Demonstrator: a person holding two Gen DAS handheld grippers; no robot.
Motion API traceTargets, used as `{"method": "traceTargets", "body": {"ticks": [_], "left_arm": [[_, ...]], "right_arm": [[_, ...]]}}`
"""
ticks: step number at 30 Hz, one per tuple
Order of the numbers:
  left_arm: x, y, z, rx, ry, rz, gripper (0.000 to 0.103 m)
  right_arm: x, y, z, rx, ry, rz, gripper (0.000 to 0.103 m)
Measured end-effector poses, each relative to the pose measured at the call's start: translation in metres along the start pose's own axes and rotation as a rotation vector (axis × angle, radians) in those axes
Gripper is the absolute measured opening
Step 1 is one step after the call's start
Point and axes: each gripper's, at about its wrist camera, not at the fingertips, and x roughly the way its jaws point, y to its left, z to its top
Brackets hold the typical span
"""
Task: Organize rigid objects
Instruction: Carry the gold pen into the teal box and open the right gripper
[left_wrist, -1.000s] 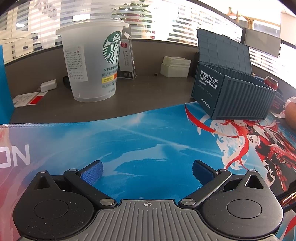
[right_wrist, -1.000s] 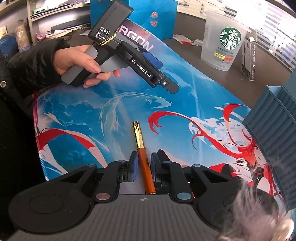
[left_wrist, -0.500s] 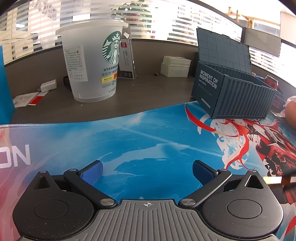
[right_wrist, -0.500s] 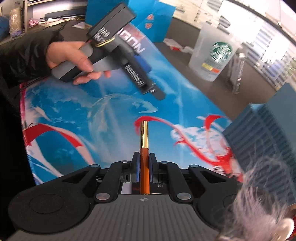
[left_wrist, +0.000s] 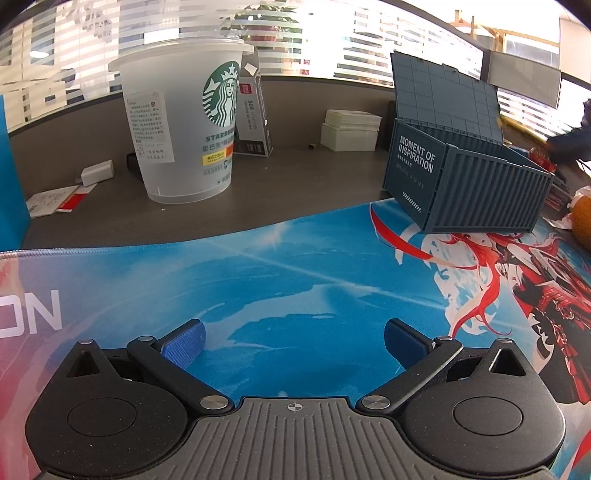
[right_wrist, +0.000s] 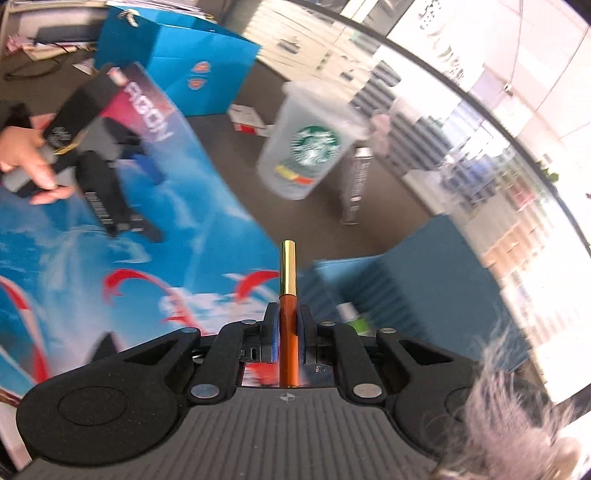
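My right gripper (right_wrist: 287, 314) is shut on an orange tube with a gold cap (right_wrist: 287, 280) and holds it in the air, cap pointing forward, near the blue container box (right_wrist: 391, 280). The view is blurred by motion. In the left wrist view my left gripper (left_wrist: 293, 341) is open and empty, low over the blue printed desk mat (left_wrist: 258, 273). The blue container box (left_wrist: 461, 188), marked "MOMENT OF INSPIRATION", stands at the mat's far right with its lid raised. The left gripper also shows in the right wrist view (right_wrist: 110, 206), held in a hand.
A clear Starbucks cup (left_wrist: 184, 133) stands on the grey desk behind the mat, with a small carton (left_wrist: 253, 114) beside it. A white box (left_wrist: 349, 129) sits further right. A blue bag (right_wrist: 173, 62) stands at the mat's far end. Papers (left_wrist: 51, 199) lie at far left.
My right gripper has closed on the orange tube, lifted it off the mat and swung toward the container box. The left gripper has stayed open and still.
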Motion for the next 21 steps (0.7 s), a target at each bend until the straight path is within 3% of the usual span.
{"method": "traceTargets", "body": {"ticks": [9,21], "left_arm": [[0.002,-0.002,0.0,0.01,0.004,0.007,0.103],[0.001,-0.004,0.0,0.028,0.012,0.02,0.103]], "right_arm": [[0.039,-0.061,0.0,-0.056,0.087,-0.034,0.009],[0.103,-0.085,-0.013,-0.047,0.17,0.028,0.009]]}}
